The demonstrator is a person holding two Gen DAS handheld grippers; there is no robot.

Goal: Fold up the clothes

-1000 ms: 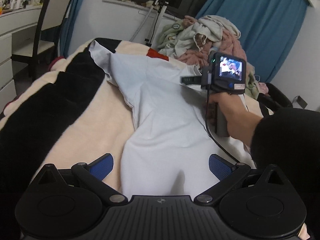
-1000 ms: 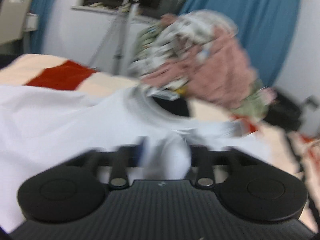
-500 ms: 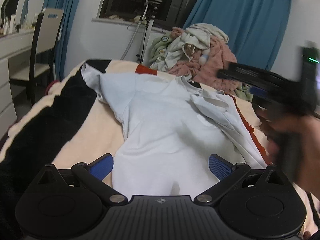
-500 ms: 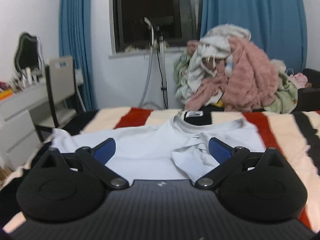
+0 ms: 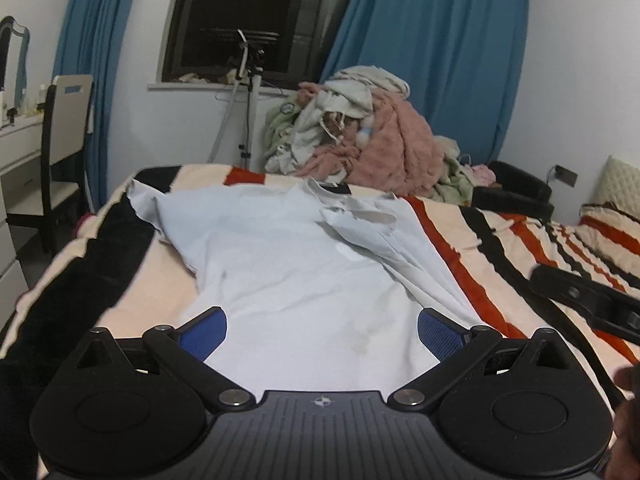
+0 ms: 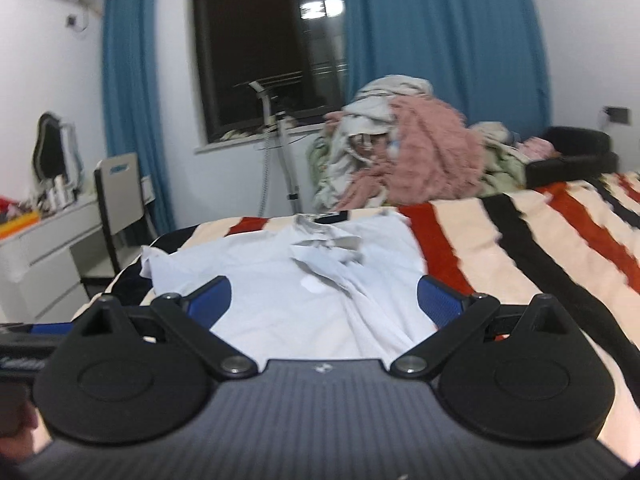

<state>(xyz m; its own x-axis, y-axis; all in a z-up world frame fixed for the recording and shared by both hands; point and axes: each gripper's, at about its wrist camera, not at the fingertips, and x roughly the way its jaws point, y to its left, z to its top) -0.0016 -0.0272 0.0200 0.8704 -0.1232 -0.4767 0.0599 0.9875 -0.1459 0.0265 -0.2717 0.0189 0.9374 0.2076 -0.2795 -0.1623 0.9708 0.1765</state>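
A pale blue T-shirt [image 5: 288,264] lies spread on the striped bed, collar at the far end; it also shows in the right wrist view [image 6: 280,280]. Its right sleeve [image 5: 360,232] is folded in over the chest, while the left sleeve [image 5: 148,204] lies out flat. My left gripper [image 5: 322,328] hovers open above the shirt's hem with nothing between its blue pads. My right gripper [image 6: 324,304] is also open and empty, held back above the lower right part of the shirt. Part of the right gripper's body shows at the right edge of the left wrist view.
A striped blanket [image 5: 500,248] in cream, red and black covers the bed. A heap of clothes [image 5: 360,136] is piled beyond the far end. A chair [image 5: 60,136] and white dresser stand left. Blue curtains, a dark window and a stand fill the back wall.
My right gripper let go of the sleeve it had carried over the chest, opened, and drew back to the near right. My left gripper pulled back and rose a little.
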